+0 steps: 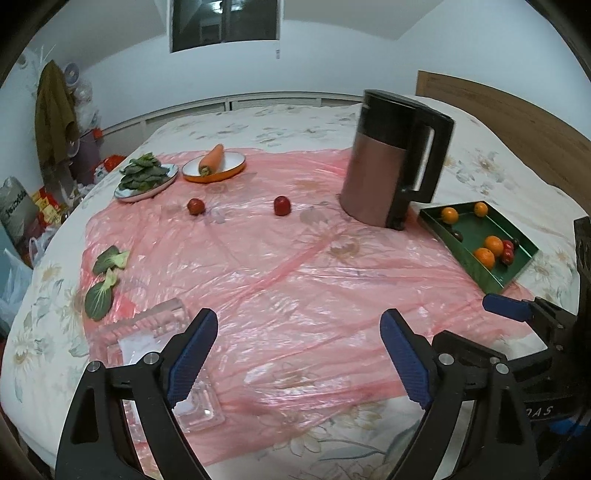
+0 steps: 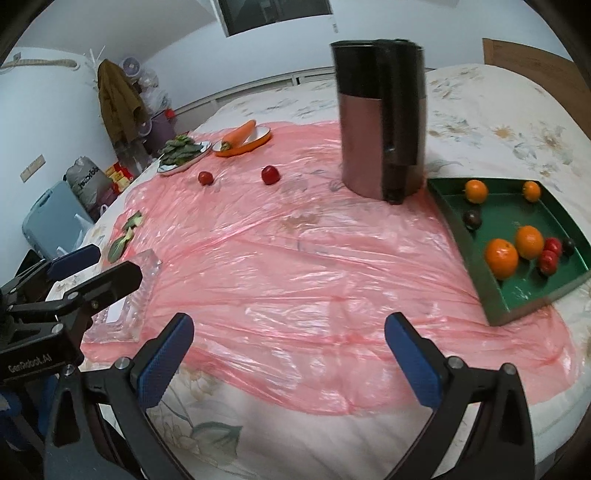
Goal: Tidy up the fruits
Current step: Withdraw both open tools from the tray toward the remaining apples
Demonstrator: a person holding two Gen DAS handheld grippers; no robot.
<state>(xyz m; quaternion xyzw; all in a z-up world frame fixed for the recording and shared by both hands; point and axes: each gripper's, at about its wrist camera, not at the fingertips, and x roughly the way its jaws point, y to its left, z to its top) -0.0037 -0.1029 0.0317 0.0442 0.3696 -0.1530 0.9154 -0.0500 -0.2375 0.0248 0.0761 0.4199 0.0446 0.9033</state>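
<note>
While both grippers' jaws stood spread and empty, two red fruits (image 1: 282, 205) lay toward the bed's far edge; left gripper (image 1: 299, 354) was nearer.

Four oranges (image 2: 501, 258) and small red fruits in green tray (image 2: 476, 260), two red fruits (image 2: 270, 174) on pink sheet

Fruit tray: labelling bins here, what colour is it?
Green tray, seen best in the right wrist view.

White walls (image 1: 332, 55), dark window (image 1: 225, 22), wooden headboard (image 1: 517, 118), floral bedsheet (image 1: 288, 122).
</note>
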